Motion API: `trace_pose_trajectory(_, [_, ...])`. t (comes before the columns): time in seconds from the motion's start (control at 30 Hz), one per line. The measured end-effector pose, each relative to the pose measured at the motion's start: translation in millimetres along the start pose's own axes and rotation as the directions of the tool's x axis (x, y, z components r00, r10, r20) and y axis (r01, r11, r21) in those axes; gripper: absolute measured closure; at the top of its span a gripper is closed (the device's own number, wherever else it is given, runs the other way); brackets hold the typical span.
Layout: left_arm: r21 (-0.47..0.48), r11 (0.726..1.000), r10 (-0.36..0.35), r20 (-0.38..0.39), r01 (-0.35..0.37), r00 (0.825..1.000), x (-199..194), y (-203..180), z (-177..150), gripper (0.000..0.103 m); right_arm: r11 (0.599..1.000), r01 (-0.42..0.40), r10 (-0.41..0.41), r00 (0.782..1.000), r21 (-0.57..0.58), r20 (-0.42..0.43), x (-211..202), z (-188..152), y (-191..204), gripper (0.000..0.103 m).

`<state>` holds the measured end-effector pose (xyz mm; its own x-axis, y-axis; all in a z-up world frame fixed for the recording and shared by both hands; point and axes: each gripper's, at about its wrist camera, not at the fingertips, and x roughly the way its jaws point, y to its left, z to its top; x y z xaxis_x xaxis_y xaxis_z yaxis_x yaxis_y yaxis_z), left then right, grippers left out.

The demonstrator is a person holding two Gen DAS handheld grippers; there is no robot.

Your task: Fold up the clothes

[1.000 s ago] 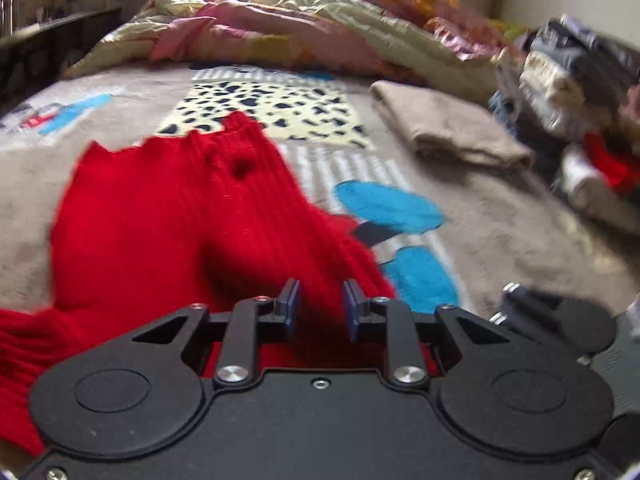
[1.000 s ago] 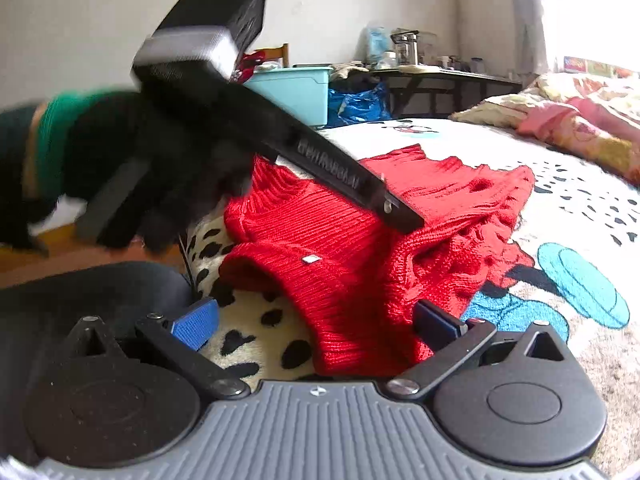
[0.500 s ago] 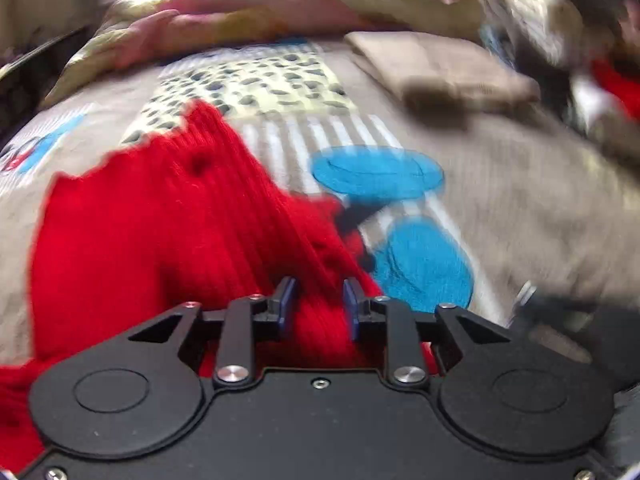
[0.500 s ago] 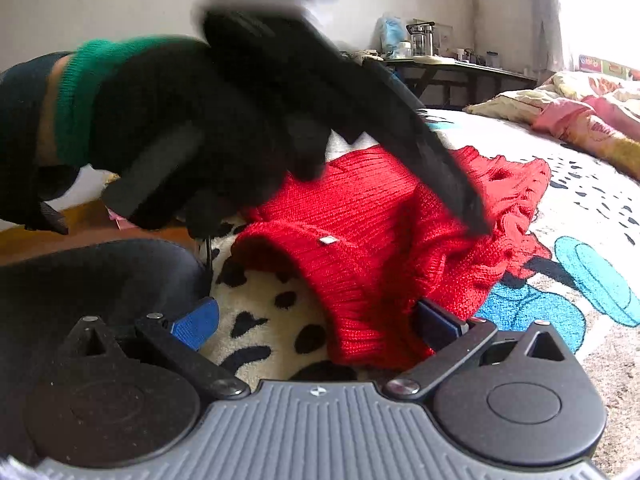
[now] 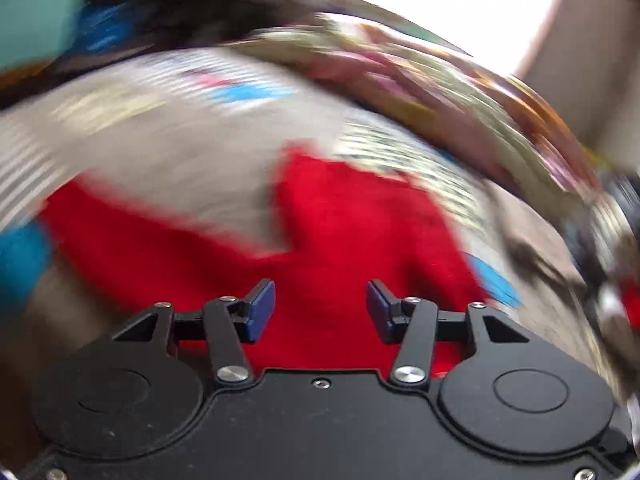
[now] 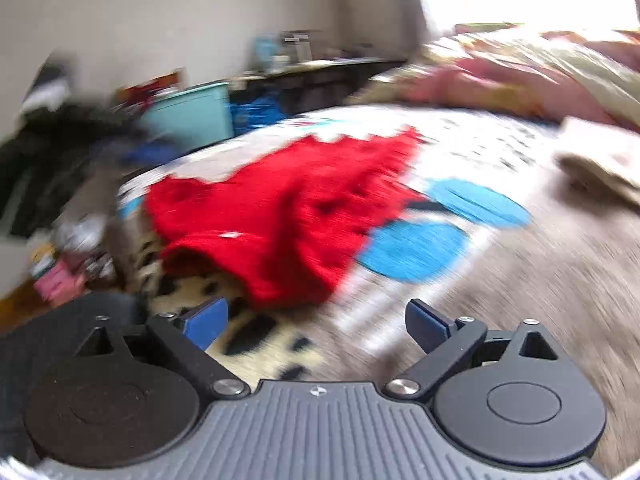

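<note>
A red sweater [image 6: 288, 216] lies crumpled on a bed [image 6: 540, 280] covered by a blanket printed with blue shapes, stripes and dark spots. Both views are smeared by motion, so fine detail is lost. In the left wrist view the left claw [image 5: 320, 310] hangs over the sweater [image 5: 340, 240], jaws partly apart and opening; red knit fills the gap behind the blue pads [image 5: 260, 310], but the pads do not press on it, so nothing is held. In the right wrist view the right claw [image 6: 316, 326] stands wide, jaws closing slightly, with only the spotted blanket between them; the sweater's folded edge lies just ahead of it. A rumpled quilt [image 6: 520, 72] lies at the far end of the bed, a tan folded cloth [image 6: 600, 168] lies to the right, and a teal bin [image 6: 192, 116] stands beyond the bed's left side.
</note>
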<state>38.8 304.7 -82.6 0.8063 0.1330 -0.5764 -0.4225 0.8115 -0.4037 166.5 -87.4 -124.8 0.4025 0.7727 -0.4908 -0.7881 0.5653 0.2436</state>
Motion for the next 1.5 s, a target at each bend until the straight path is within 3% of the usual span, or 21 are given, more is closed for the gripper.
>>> trace_pose_trajectory(0.07, [-0.129,0.991,0.048,0.027,-0.045,0.998,-6.4,44.2,-6.1,0.053,0.996,0.034,-0.034,0.999,0.082,0.001,-8.6,-10.5,-16.1,0.01])
trace_pose_trajectory(0.13, [-0.242,0.97,0.052,0.055,-0.038,0.997,-6.7,77.5,-9.5,0.053,0.987,0.023,-0.027,0.999,0.157,0.025,-20.7,-21.9,-29.7,0.011])
trace_pose_trajectory(0.27, [-0.434,0.901,0.041,0.119,0.015,0.992,7.8,120.5,-8.3,0.053,0.978,0.012,-0.027,0.997,0.207,0.066,-29.4,-34.5,-35.1,0.01])
trace_pose_trajectory(0.47, [-0.573,0.817,0.067,0.207,0.065,0.976,22.4,153.2,1.7,0.058,0.992,0.053,-0.062,0.995,0.119,0.073,-31.2,-41.3,-23.8,0.009])
trace_pose_trajectory(0.57, [-0.591,0.805,0.087,0.208,0.054,0.974,23.9,162.8,8.8,0.068,0.992,0.048,-0.057,0.995,0.114,0.077,-33.3,-42.0,-24.5,0.009])
trace_pose_trajectory(0.6, [-0.573,0.819,0.094,0.198,0.037,0.976,23.5,160.1,13.8,0.075,0.992,0.042,-0.052,0.996,0.121,0.079,-33.6,-41.5,-25.8,0.009])
trace_pose_trajectory(0.63, [-0.539,0.842,0.099,0.192,0.021,0.976,19.6,153.8,20.2,0.089,0.991,0.036,-0.047,0.996,0.128,0.081,-33.8,-40.9,-27.0,0.008])
trace_pose_trajectory(0.67, [-0.504,0.864,0.104,0.187,0.004,0.977,15.7,147.5,26.7,0.094,0.99,0.031,-0.042,0.996,0.134,0.082,-33.9,-39.9,-27.9,0.007])
trace_pose_trajectory(0.77, [-0.391,0.92,0.113,0.179,-0.035,0.977,3.4,124.8,46.9,0.096,0.989,0.025,-0.037,0.996,0.146,0.078,-32.5,-34.2,-28.4,0.005])
trace_pose_trajectory(0.87, [-0.248,0.969,0.062,0.227,-0.004,0.972,-14.1,73.8,74.2,0.096,0.987,0.022,-0.035,0.996,0.157,0.079,-29.0,-27.3,-28.4,0.005])
trace_pose_trajectory(0.97, [-0.075,0.996,-0.023,0.28,0.046,0.96,-24.9,4.0,97.5,0.096,0.986,0.018,-0.031,0.997,0.164,0.077,-24.0,-23.1,-29.6,0.005])
trace_pose_trajectory(1.03, [0.058,0.996,-0.084,0.294,0.07,0.952,-27.1,-50.0,102.6,0.096,0.984,0.009,-0.024,0.996,0.178,0.08,-22.8,-20.4,-32.1,0.006])
trace_pose_trajectory(1.13, [0.25,0.964,-0.158,0.283,0.086,0.946,-17.4,-127.5,91.7,0.096,0.973,-0.013,-0.01,0.995,0.229,0.102,-24.6,-17.0,-39.8,0.006])
trace_pose_trajectory(1.27, [0.474,0.878,-0.207,0.237,0.073,0.949,9.3,-216.8,53.2,0.096,0.933,-0.059,-0.002,0.986,0.355,0.169,-32.2,-12.9,-60.3,0.006])
trace_pose_trajectory(1.37, [0.606,0.794,-0.203,0.189,0.048,0.961,36.8,-263.7,13.4,0.096,0.879,-0.114,-0.002,0.97,0.463,0.243,-41.9,-12.1,-81.1,0.006])
trace_pose_trajectory(1.5, [0.747,0.664,-0.189,0.121,0.036,0.974,76.9,-299.3,-34.8,0.096,0.775,-0.192,-0.023,0.943,0.602,0.331,-55.6,-18.1,-111.5,0.006])
